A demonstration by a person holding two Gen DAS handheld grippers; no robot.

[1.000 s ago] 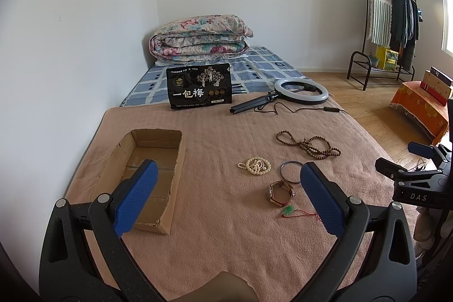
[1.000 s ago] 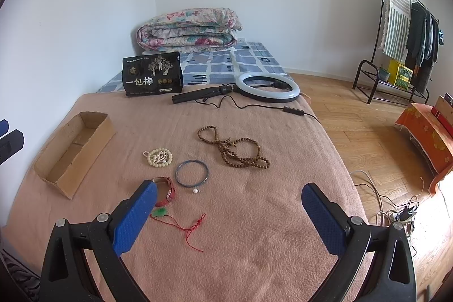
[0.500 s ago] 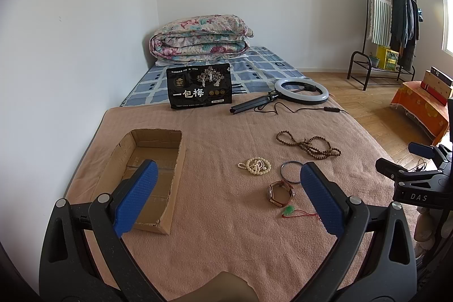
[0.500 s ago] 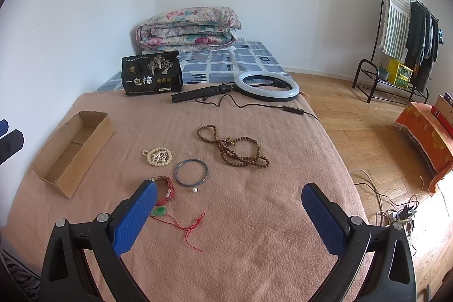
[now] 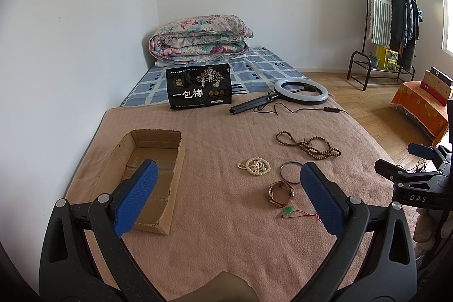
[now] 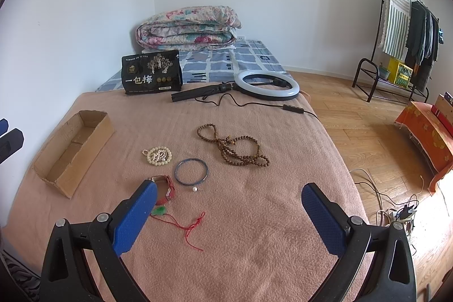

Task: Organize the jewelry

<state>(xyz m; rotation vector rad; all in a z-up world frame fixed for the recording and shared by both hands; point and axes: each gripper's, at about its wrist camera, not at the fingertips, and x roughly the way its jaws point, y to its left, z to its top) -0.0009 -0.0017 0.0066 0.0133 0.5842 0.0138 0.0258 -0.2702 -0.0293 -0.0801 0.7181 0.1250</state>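
Observation:
Jewelry lies spread on a pink blanket: a brown bead necklace [image 6: 235, 146], a white pearl bracelet [image 6: 158, 155], a blue bangle [image 6: 191, 171] with a loose pearl [image 6: 195, 189], a red-strapped watch [image 6: 167, 188] and a green pendant on red cord [image 6: 160, 211]. An empty cardboard box [image 5: 147, 169] sits at the left. My left gripper [image 5: 226, 198] hovers open near the blanket's front, between box and watch [image 5: 280, 193]. My right gripper [image 6: 229, 215] hangs open above the blanket just right of the pendant. Both hold nothing.
A black snack bag [image 6: 152, 73], a ring light on a folded tripod [image 6: 266, 84] with its cable, and a folded floral quilt [image 6: 187, 29] lie at the bed's far end. A clothes rack [image 6: 407, 27] and floor cables [image 6: 396, 205] are off to the right.
The right wrist view has crept slightly forward over the blanket. The left gripper has stayed put, and nothing was picked up.

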